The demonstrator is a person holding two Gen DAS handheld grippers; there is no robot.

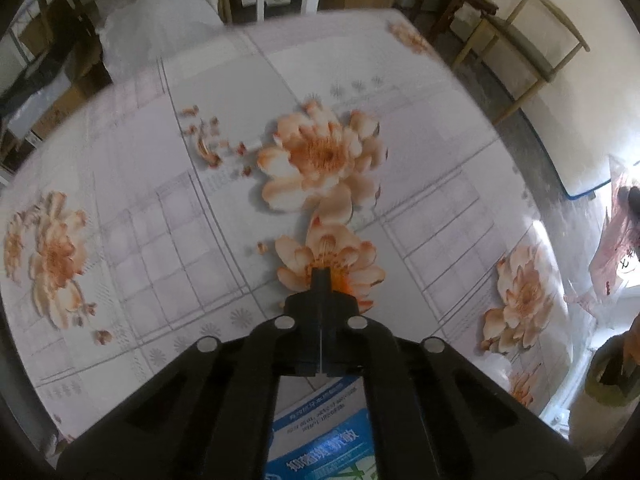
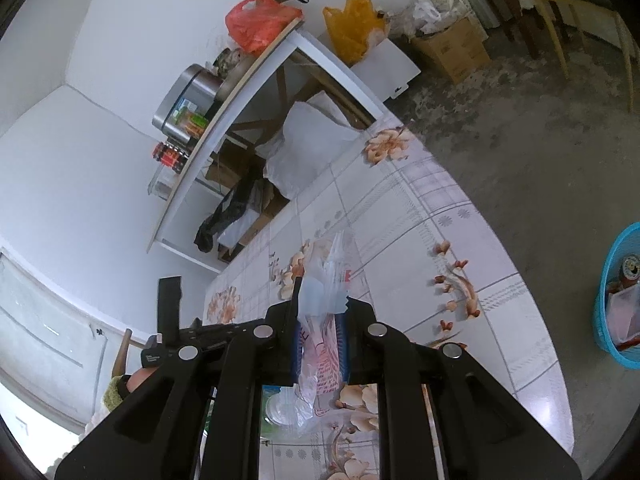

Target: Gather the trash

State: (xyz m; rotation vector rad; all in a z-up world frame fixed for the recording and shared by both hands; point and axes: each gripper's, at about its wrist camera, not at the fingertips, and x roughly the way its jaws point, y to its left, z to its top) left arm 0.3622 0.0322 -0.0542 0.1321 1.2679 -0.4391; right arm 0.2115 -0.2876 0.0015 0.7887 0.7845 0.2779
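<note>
In the left wrist view my left gripper [image 1: 321, 280] points down at the floral tablecloth [image 1: 160, 240], its black fingers pressed together with nothing visible between them. A bright orange patch [image 1: 343, 287] touches the tips; I cannot tell whether it is print or an object. A blue-and-white printed packet [image 1: 320, 428] shows under the gripper body, mostly hidden. In the right wrist view my right gripper [image 2: 322, 312] is shut on a crumpled clear plastic bag with pink print [image 2: 326, 280], which hangs below the pads over the table [image 2: 400, 220]. That bag [image 1: 616, 248] also shows at the right edge of the left wrist view.
A blue basket [image 2: 620, 300] holding scraps stands on the floor right of the table. A white plastic bag [image 2: 308, 140] lies at the table's far end. Behind it are a shelf with a red bag [image 2: 256, 24] and an orange bag [image 2: 352, 28], cardboard boxes [image 2: 452, 48] and wooden chairs [image 1: 520, 48].
</note>
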